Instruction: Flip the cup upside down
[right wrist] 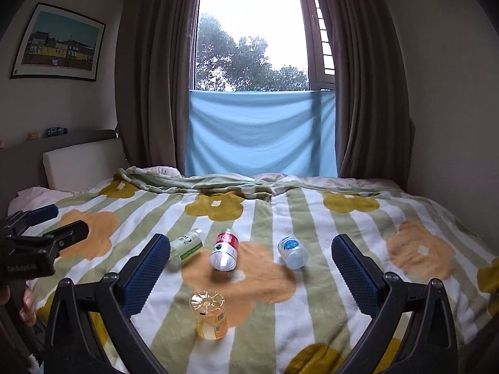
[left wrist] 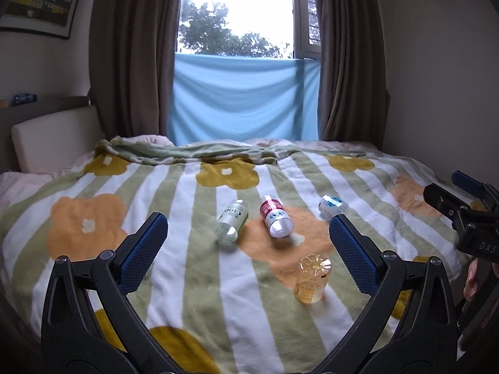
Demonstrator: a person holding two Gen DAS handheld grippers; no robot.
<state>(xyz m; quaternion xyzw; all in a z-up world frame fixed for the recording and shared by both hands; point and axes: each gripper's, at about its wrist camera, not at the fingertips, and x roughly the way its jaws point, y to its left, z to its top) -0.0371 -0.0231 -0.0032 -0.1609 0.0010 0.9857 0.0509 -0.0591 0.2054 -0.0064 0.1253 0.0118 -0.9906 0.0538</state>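
A clear yellow plastic cup [left wrist: 312,280] stands mouth down on the flowered blanket, its ribbed base facing up; it also shows in the right wrist view [right wrist: 209,314]. My left gripper [left wrist: 248,240] is open and empty, held above the bed with the cup below and just inside its right finger. My right gripper [right wrist: 249,260] is open and empty, the cup low between its fingers, nearer the left one. Each gripper appears at the edge of the other's view.
Three small bottles lie on the blanket beyond the cup: a green-labelled one [left wrist: 230,221], a red-labelled one [left wrist: 276,220] and a blue-labelled one [left wrist: 333,206]. The striped blanket [left wrist: 193,286] covers the bed. A headboard cushion [left wrist: 56,137] is at left; curtains and a window are behind.
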